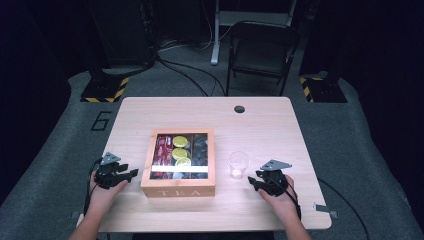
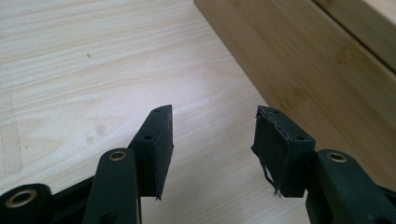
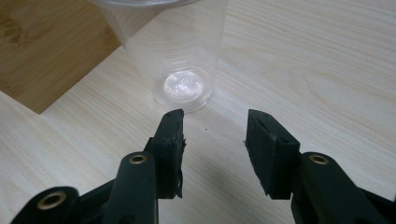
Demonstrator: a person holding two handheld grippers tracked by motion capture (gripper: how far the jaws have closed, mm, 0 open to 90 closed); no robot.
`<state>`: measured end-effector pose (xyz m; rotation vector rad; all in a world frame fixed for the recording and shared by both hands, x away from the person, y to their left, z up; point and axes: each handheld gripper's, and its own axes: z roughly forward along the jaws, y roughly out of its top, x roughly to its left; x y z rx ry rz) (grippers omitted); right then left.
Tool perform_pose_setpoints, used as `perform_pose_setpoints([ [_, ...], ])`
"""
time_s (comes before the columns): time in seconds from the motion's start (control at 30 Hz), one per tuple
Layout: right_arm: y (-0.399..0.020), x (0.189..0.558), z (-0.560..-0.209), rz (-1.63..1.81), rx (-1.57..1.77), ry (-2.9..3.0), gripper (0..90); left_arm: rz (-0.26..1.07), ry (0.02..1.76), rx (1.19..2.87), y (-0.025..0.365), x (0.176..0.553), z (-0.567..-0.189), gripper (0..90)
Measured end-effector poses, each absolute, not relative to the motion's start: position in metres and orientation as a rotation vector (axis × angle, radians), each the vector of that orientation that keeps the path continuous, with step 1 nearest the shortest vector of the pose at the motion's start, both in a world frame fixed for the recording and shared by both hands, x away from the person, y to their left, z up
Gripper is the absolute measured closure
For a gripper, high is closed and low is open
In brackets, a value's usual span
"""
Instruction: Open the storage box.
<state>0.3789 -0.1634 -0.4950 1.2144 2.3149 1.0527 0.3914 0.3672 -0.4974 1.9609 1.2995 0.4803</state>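
While both hands rest near the tabletop's [image 1: 260,125] front edge, the wooden tea box [image 1: 178,187] sits midway along it, glass lid showing packets inside. Just left of the box, the left gripper [image 1: 131,173] has its jaws spread, holding nothing. Near the front right corner, the right gripper [image 1: 252,180] (jaws also apart) faces a clear plastic cup [image 1: 238,164] standing upright beside the box.

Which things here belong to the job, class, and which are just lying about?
Likely in the job:
tea box
cup
left gripper
right gripper

Just about:
chair
cables
striped stand bases
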Motion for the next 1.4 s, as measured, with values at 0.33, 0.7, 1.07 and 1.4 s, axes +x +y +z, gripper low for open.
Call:
perform_pose_setpoints([
  [0.33,-0.161,0.375,-0.487,1.073,1.179,2.322,60.2,0.471,1.290,1.944,0.370,0.389,-0.491,50.6],
  [0.7,-0.153,0.371,-0.469,1.119,1.116,2.346,63.6,0.495,1.255,1.921,0.373,0.382,-0.481,57.0],
  [1.07,-0.137,0.359,-0.426,1.191,1.005,2.360,58.6,0.487,1.240,1.913,0.376,0.380,-0.476,61.5],
  [1.4,-0.106,0.354,-0.407,1.246,0.917,2.369,59.3,0.484,1.243,1.910,0.378,0.380,-0.476,61.5],
])
